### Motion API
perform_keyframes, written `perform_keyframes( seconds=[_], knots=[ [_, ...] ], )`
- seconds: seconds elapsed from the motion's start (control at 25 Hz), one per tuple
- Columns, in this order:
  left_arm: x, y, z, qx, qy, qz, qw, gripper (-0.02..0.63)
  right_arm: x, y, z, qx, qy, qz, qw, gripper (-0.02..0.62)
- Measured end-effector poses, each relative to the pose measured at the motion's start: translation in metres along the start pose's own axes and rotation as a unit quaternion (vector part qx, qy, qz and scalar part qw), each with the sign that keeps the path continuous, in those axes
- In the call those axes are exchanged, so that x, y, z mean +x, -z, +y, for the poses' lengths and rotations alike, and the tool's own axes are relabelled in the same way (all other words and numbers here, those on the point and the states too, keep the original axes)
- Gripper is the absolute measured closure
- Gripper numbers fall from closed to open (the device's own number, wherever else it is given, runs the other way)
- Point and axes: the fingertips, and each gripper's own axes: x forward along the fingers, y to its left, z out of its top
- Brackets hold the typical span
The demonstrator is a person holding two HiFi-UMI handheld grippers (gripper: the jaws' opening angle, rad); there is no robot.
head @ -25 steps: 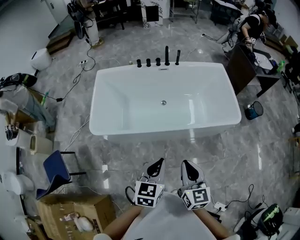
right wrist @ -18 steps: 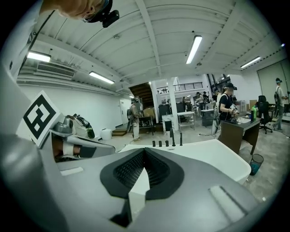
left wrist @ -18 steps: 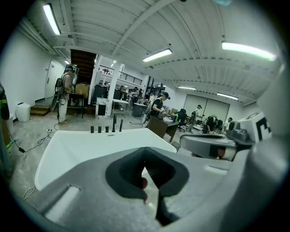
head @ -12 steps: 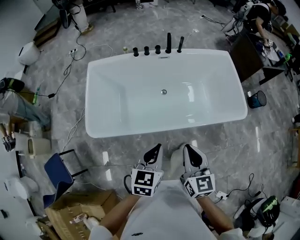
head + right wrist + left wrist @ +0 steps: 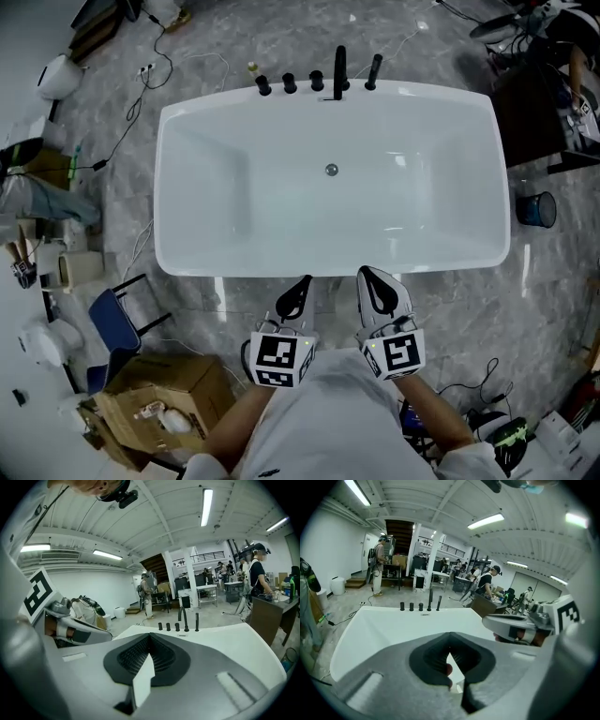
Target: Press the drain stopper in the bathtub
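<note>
A white bathtub (image 5: 187,187) fills the middle of the head view. Its small round metal drain stopper (image 5: 331,170) sits on the tub floor toward the far wall. Black taps (image 5: 319,81) stand along the far rim. My left gripper (image 5: 302,285) and right gripper (image 5: 371,279) hover side by side just short of the near rim, both shut with nothing held. The drain lies well beyond them. In the left gripper view the tub (image 5: 379,625) shows past the closed jaws; the drain is hidden there. The right gripper view shows the tub rim (image 5: 225,634) and taps (image 5: 178,623).
A cardboard box (image 5: 150,405) and a blue chair (image 5: 112,323) stand on the floor at lower left. A blue bucket (image 5: 537,208) and a dark desk (image 5: 534,112) are right of the tub. Cables (image 5: 141,112) trail over the grey floor. People stand far off.
The view has closed in on the tub, which looks larger and nearer. Both grippers have come up to the near rim and stayed shut.
</note>
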Motion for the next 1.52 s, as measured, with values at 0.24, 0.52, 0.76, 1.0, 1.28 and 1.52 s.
perform_keyframes(
  seconds=[0.24,0.52,0.76,1.0,1.28,1.52],
  knots=[
    [0.089,-0.01,0.016,-0.014,-0.037,0.014,0.9991,0.601,0.077,0.02,-0.063,-0.029,-0.069,0.032,0.997,0.601],
    [0.167,0.032,0.049,-0.015,-0.022,0.04,0.9988,0.601,0.151,0.073,-0.096,-0.034,-0.054,0.054,0.997,0.6],
    [0.228,0.071,0.092,-0.027,-0.015,0.045,0.9985,0.601,0.213,0.134,-0.108,-0.037,-0.057,0.081,0.994,0.6],
    [0.283,0.103,0.143,-0.048,-0.018,0.038,0.9979,0.601,0.27,0.194,-0.121,-0.046,-0.051,0.103,0.992,0.599],
    [0.348,0.139,0.178,-0.052,-0.009,0.035,0.998,0.601,0.335,0.252,-0.146,-0.069,-0.05,0.119,0.989,0.594],
    [0.405,0.167,0.2,-0.053,0.007,0.03,0.9981,0.601,0.392,0.304,-0.169,-0.087,-0.054,0.134,0.986,0.594]
  ],
)
